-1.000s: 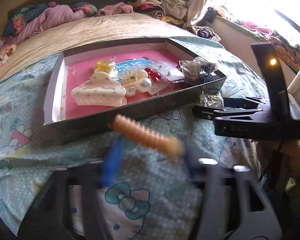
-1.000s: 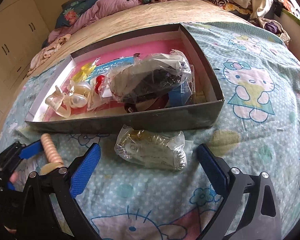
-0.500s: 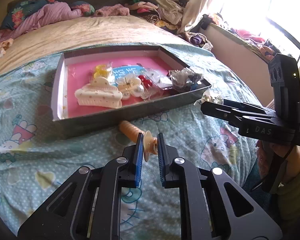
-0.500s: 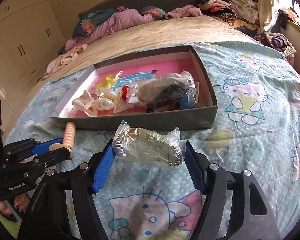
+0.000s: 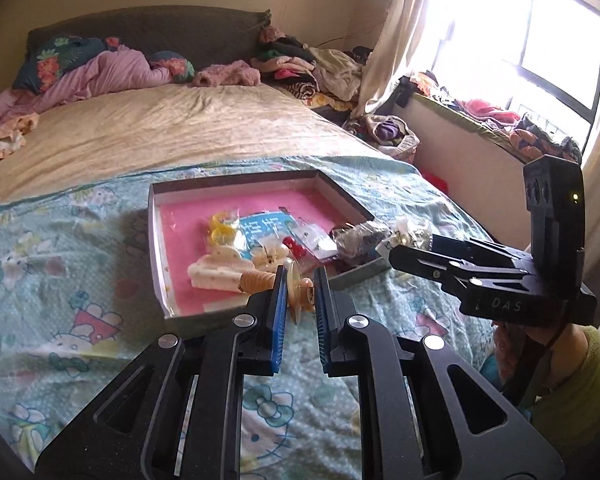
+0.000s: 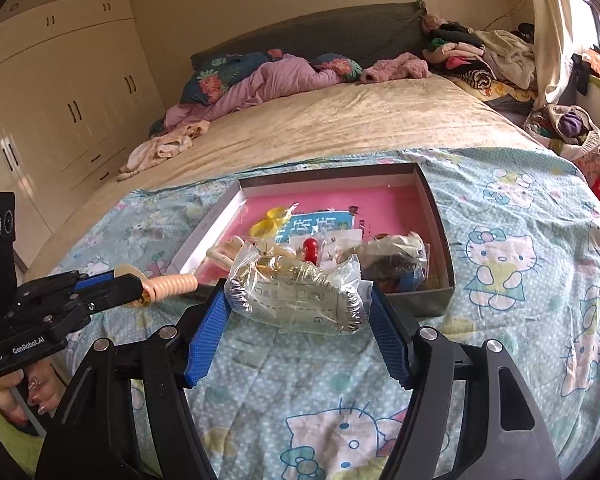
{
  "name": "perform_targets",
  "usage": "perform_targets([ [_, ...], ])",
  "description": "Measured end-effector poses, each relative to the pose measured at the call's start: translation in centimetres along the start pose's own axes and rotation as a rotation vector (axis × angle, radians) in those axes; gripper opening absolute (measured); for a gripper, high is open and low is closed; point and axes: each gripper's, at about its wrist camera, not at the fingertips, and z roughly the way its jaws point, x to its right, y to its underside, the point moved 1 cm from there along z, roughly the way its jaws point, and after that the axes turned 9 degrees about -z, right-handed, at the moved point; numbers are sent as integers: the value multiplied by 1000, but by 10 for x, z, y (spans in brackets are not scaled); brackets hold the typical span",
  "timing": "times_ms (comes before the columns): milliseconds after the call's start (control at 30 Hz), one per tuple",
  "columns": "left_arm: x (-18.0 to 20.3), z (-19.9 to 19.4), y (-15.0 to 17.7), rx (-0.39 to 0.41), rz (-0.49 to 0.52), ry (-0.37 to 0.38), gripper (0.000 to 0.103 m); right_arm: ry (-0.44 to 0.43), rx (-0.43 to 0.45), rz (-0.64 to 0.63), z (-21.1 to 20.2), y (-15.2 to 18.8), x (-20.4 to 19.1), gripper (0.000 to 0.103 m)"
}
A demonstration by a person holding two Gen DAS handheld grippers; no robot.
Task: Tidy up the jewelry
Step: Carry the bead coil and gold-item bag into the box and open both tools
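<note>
A grey box (image 5: 158, 240) with a pink floor lies on the bed, holding a cream hair claw (image 5: 216, 274), yellow pieces, pearl and red items and plastic packets. My left gripper (image 5: 301, 300) is shut on a peach ribbed hair clip (image 5: 260, 280), held above the box's near edge; it also shows in the right wrist view (image 6: 172, 285). My right gripper (image 6: 298, 304) is shut on a clear bag of silver jewelry (image 6: 296, 300), lifted above the blanket just short of the box (image 6: 440, 232). The right gripper shows in the left wrist view (image 5: 400, 254).
The box sits on a Hello Kitty blanket (image 6: 500, 264) over a beige bed (image 5: 160, 128). Crumpled clothes and pillows (image 5: 100, 68) pile up at the headboard. A window ledge with more clothes (image 5: 480, 112) runs along the right. Wardrobes (image 6: 60, 100) stand left.
Both grippers closed on their items and lifted them off the blanket: the left on the peach clip, the right on the jewelry bag. Both rose and pulled back, so the box looks farther.
</note>
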Motion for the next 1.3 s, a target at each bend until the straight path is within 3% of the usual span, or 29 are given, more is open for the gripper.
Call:
perform_targets([
  [300, -8, 24, -31, 66, 47, -88, 7, 7, -3, -27, 21, -14, -3, 66],
  [633, -32, 72, -37, 25, 44, -171, 7, 31, -45, -56, 59, -24, 1, 66],
  [1300, -47, 100, -28, -36, -1, -186, 7, 69, -136, -141, 116, -17, -10, 67],
])
